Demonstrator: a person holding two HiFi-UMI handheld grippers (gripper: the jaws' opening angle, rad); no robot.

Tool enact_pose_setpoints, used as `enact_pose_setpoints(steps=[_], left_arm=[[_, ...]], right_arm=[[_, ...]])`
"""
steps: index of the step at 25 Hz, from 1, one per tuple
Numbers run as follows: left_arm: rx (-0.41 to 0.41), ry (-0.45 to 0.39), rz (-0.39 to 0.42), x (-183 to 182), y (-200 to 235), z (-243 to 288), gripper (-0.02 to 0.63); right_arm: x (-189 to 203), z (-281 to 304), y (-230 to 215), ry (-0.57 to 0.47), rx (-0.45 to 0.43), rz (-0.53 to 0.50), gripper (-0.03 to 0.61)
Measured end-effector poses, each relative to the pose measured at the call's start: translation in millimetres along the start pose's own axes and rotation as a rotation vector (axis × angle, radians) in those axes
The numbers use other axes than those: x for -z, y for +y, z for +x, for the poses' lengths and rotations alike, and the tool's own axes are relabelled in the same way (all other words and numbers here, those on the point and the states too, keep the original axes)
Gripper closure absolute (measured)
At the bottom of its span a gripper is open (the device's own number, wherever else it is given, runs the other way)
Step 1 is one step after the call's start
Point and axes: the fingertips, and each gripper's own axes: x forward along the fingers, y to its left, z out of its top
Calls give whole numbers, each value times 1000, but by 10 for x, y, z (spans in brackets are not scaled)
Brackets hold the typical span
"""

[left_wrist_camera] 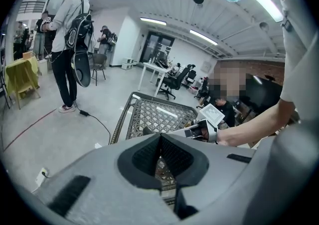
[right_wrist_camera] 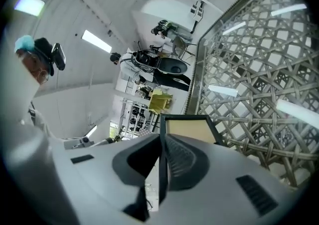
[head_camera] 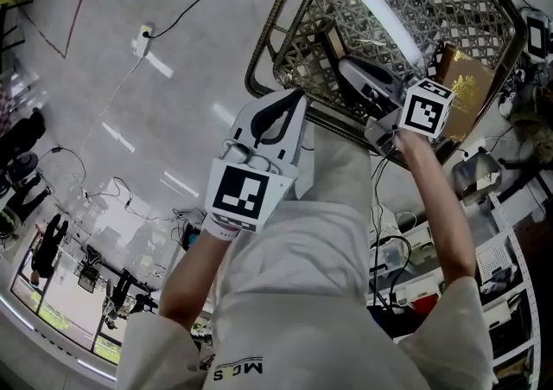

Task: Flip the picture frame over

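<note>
Picture frame (right_wrist_camera: 192,130), edge pinched between right tongs (right_wrist_camera: 161,138)

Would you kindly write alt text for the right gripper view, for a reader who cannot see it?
The right gripper is shut on the black edge of a picture frame showing a tan panel, against a woven lattice tabletop.

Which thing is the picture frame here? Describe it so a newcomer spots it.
Start at the woven lattice table with the metal rim. Over it, the right claw pinches the picture frame: a thin black border around a plain tan panel, unlike the brown gold-emblem item nearby.
</note>
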Motion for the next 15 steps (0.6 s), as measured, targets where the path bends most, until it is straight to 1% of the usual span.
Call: enact_pose_setpoints(steps=[4,7,12,15], left_arm=[[-3,6,-7,-1,1,33,589],[6,9,18,12,-15,45,589],[7,14,9,-14,-86,102,589],[17,17,26,-13,-102,127,589]], right_arm=[[0,5,-39,-9,-41,63,531],[-14,-14,-35,-26,-71,104,530],[-88,-99,-77,-37,-65,94,529],[-107,-122,-72,-46,-79,102,528]])
